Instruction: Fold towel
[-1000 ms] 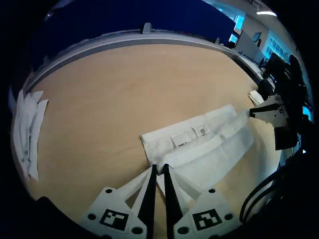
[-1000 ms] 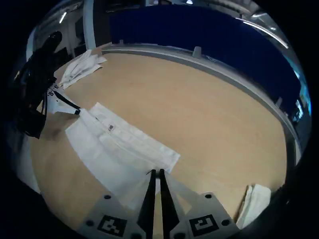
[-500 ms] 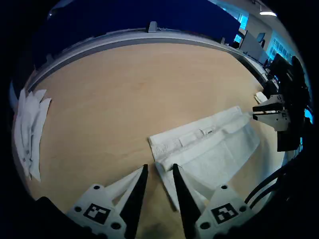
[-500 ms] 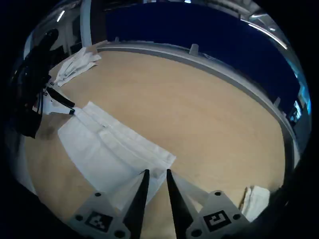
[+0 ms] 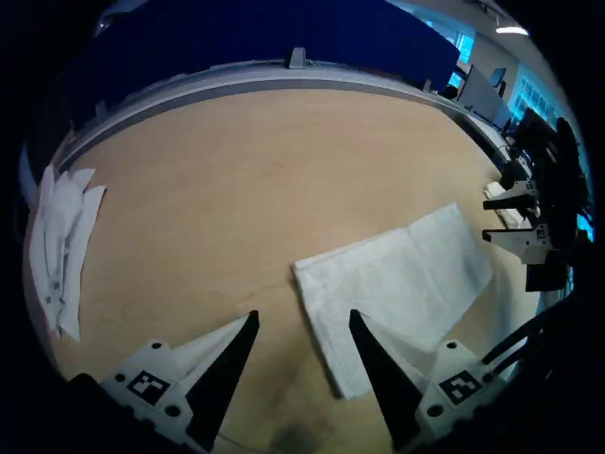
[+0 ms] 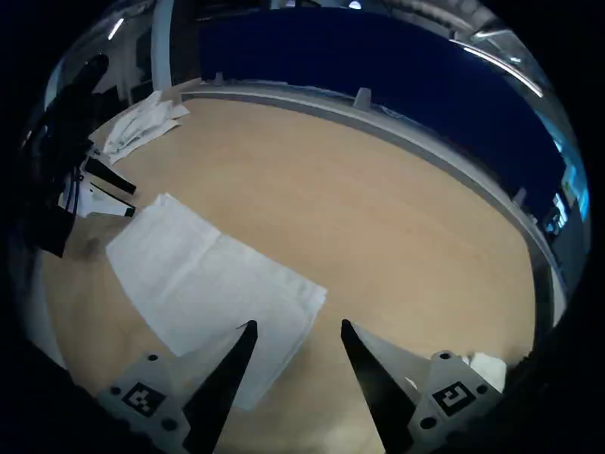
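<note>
Left tool [image 5: 302, 313] and right tool [image 6: 299, 323] both spread wide and empty above the towel [image 5: 393, 280], which lies flat on the tabletop [image 5: 249, 181].
The towel is a white rectangle with a faint crease across it, lying between the two tools. In the left gripper view the right finger overlaps the towel's near corner. In the right gripper view the left finger overlaps its near edge. Whether either finger touches the cloth cannot be told. A pile of white cloths [image 5: 60, 234] lies well apart, near the tabletop's left edge. Another cloth [image 6: 484, 371] is half hidden behind the right tool's finger. The person [image 5: 560, 166] holding the far tool is a dark shape, hard to make out.
</note>
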`<move>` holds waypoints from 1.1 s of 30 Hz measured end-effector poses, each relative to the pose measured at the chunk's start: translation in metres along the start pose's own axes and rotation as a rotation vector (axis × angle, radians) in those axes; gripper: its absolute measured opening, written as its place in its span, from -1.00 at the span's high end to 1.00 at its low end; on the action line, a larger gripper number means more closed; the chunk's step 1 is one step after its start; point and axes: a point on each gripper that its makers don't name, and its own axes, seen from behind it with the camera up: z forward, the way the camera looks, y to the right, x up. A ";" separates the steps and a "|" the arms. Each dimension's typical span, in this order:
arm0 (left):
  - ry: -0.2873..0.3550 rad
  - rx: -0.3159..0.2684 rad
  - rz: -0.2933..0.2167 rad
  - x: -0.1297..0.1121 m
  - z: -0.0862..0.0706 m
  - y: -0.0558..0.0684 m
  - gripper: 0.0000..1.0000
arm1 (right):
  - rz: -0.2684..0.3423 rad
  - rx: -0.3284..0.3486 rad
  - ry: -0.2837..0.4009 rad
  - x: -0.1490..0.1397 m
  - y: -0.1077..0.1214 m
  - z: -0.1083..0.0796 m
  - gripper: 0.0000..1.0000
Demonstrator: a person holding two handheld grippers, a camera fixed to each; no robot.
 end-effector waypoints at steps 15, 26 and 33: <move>0.011 0.019 0.003 -0.019 -0.020 0.006 -0.76 | 0.010 0.012 -0.002 -0.019 -0.015 -0.017 -0.71; 0.011 0.024 -0.010 -0.049 -0.037 0.016 -0.76 | 0.023 0.024 -0.001 -0.035 -0.029 -0.034 -0.71; 0.018 0.054 -0.025 -0.058 -0.048 0.011 -0.77 | -0.015 0.048 -0.016 -0.043 -0.034 -0.036 -0.71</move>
